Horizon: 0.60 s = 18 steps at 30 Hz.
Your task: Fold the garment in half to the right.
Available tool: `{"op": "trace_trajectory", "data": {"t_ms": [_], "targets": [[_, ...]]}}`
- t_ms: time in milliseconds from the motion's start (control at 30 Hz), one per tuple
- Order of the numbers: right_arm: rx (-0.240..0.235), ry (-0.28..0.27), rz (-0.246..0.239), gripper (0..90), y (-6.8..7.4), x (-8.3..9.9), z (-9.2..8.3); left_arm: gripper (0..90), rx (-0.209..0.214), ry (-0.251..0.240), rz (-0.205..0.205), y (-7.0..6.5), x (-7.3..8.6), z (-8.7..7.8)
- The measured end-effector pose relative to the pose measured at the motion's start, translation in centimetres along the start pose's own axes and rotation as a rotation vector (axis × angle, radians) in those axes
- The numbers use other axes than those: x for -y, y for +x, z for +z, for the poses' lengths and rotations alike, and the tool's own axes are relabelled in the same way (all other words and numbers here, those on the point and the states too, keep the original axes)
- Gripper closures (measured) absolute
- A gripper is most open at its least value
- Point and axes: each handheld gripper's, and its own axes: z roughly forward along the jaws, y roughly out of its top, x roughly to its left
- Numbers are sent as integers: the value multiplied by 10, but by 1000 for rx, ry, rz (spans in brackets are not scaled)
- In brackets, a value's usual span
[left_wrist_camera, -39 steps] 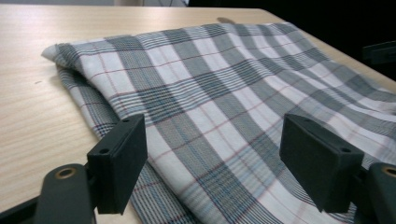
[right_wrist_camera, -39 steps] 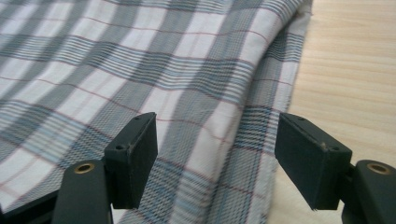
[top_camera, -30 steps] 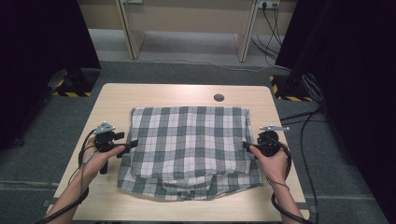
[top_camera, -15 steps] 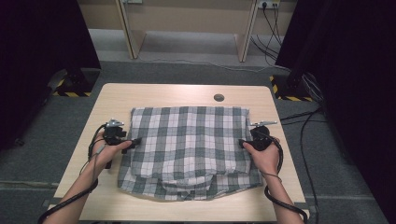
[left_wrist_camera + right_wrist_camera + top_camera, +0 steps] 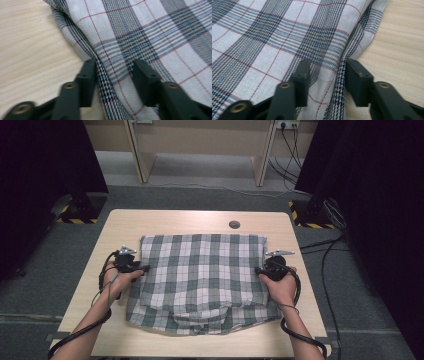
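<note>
A grey, white and red checked cloth point(image 5: 202, 270) lies folded on the light wooden table point(image 5: 175, 220). My left gripper point(image 5: 145, 268) is at the cloth's left edge and my right gripper point(image 5: 258, 270) at its right edge, both low on the table. In the left gripper view the jaws point(image 5: 115, 75) straddle the rumpled hem point(image 5: 105, 75). They have just been closing, and a gap still shows beside the fabric. In the right gripper view the jaws point(image 5: 327, 75) straddle the other hem point(image 5: 337, 82) the same way, also just closing.
A small round grommet point(image 5: 234, 224) sits in the table near its far edge. Bare wood lies outside each cloth edge. Cables point(image 5: 325, 250) trail on the floor to the right. Dark stands and striped bases flank the table.
Both hands have moved forward along the cloth's sides and a little inward. Both pairs of jaws now stand narrower, over the cloth's left and right edges.
</note>
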Motion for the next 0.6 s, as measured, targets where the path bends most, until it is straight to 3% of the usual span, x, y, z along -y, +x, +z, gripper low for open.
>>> {"op": "trace_trajectory", "data": {"t_ms": [100, 167, 333, 433, 600], "targets": [[-9, -8, 19, 695, -1, 0, 0, 788, 59, 3, -59, 4, -1, 1], [-13, -12, 38, 734, -1, 1, 0, 831, 74, -1, -77, 5, -1, 2], [-12, -17, 53, 771, 0, 1, 0, 850, 90, -28, -95, 7, -1, -1], [-6, -12, 46, 779, 1, 0, 0, 853, 105, -54, -83, 9, -5, -7], [14, -5, 24, 789, 5, -2, 1, 854, 116, -106, -109, 7, -17, -21]]}}
